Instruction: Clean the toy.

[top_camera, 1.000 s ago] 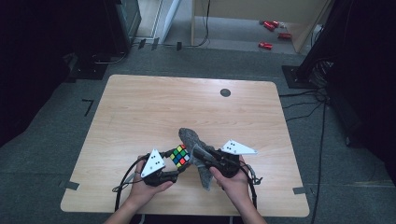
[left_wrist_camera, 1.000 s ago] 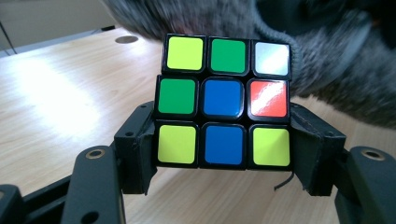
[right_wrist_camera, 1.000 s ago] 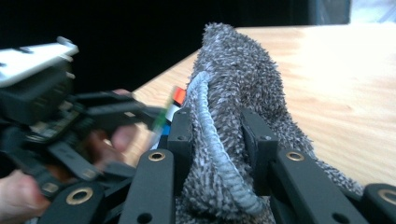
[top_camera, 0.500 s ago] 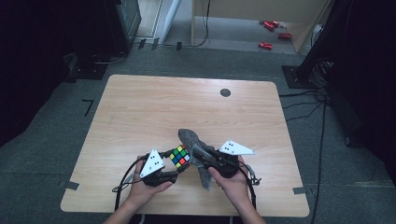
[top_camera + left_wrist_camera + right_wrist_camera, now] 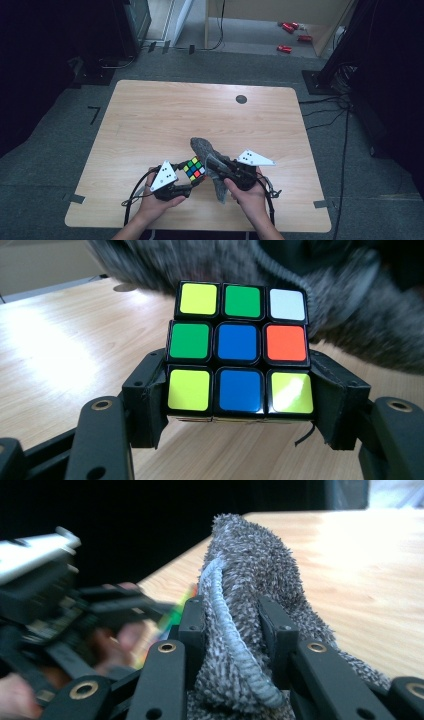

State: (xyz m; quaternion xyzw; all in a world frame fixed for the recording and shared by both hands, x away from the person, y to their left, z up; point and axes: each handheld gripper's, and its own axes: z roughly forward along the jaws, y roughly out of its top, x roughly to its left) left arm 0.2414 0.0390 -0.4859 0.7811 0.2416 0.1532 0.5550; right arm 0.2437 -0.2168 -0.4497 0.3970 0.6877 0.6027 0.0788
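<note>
A colour cube [image 5: 239, 352] with green, blue, yellow, orange and white stickers sits between the jaws of my left gripper [image 5: 239, 407], which is shut on it. From above, the cube [image 5: 194, 169] is held just over the table near its front edge, with my left gripper [image 5: 186, 182] below and left of it. My right gripper [image 5: 232, 630] is shut on a grey fuzzy cloth [image 5: 250, 585]. The cloth [image 5: 205, 149] drapes over my right gripper [image 5: 214, 164] and lies against the right side of the cube.
The wooden table [image 5: 165, 115] has a dark round hole [image 5: 241, 99] near its far edge. Cables trail from both grippers toward the front edge. Dark equipment stands on the floor left and right of the table. Red objects [image 5: 290, 27] lie on the floor far behind.
</note>
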